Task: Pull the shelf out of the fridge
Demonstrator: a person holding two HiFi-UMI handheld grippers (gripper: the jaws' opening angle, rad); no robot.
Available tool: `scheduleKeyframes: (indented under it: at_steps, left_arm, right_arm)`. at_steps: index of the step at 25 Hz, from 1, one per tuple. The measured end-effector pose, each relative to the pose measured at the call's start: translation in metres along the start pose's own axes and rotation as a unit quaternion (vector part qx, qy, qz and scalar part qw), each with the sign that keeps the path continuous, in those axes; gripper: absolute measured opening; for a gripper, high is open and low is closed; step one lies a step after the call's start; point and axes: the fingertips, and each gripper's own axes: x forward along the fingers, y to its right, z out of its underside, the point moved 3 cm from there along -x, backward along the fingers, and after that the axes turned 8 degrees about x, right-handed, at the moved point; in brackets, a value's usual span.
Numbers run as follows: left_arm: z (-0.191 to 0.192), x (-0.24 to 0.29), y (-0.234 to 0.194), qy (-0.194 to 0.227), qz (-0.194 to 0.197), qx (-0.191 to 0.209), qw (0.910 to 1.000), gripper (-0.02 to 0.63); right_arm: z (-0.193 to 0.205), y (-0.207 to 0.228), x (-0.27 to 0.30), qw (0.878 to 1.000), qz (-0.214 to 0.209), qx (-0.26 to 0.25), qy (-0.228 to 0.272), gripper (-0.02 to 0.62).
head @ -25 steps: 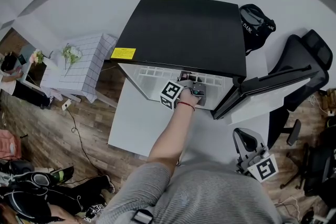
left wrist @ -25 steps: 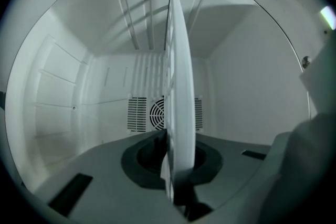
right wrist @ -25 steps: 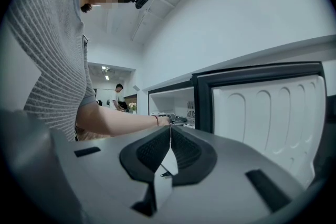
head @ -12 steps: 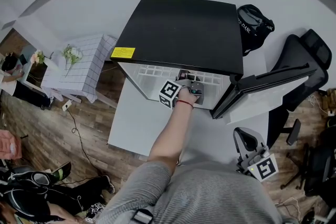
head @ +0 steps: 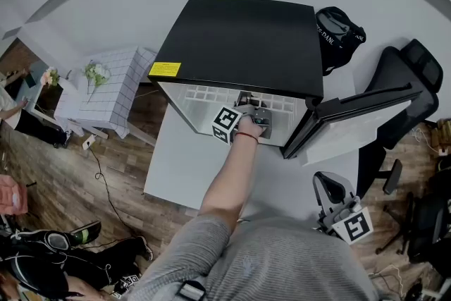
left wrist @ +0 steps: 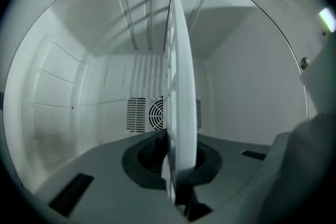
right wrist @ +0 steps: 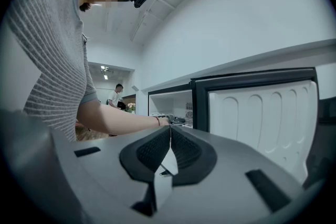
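Inside the black, white-lined fridge [head: 246,46], the flat white plastic shelf [left wrist: 181,86] was pinched at its front edge by the left gripper [left wrist: 177,176]. Right of the fridge's opening, the right gripper [right wrist: 169,157] was seen pressed together, empty.

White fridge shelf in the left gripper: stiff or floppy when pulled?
Probably stiff: the shelf runs straight and sag-free from where the left gripper clamps its edge. Likely light, being thin with slots. Gripped at one spot, it might skew and bind in the fridge.
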Motion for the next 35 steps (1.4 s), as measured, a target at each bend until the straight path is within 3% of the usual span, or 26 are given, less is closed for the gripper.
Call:
scheduleKeyframes:
  at_steps: [35]
  left_arm:
    - [0.001, -0.047, 0.006, 0.003, -0.009, -0.005, 0.9999, 0.032]
  right_arm:
    - [-0.002, -0.02, -0.001, 0.999, -0.034, 0.002, 0.007, 0.014]
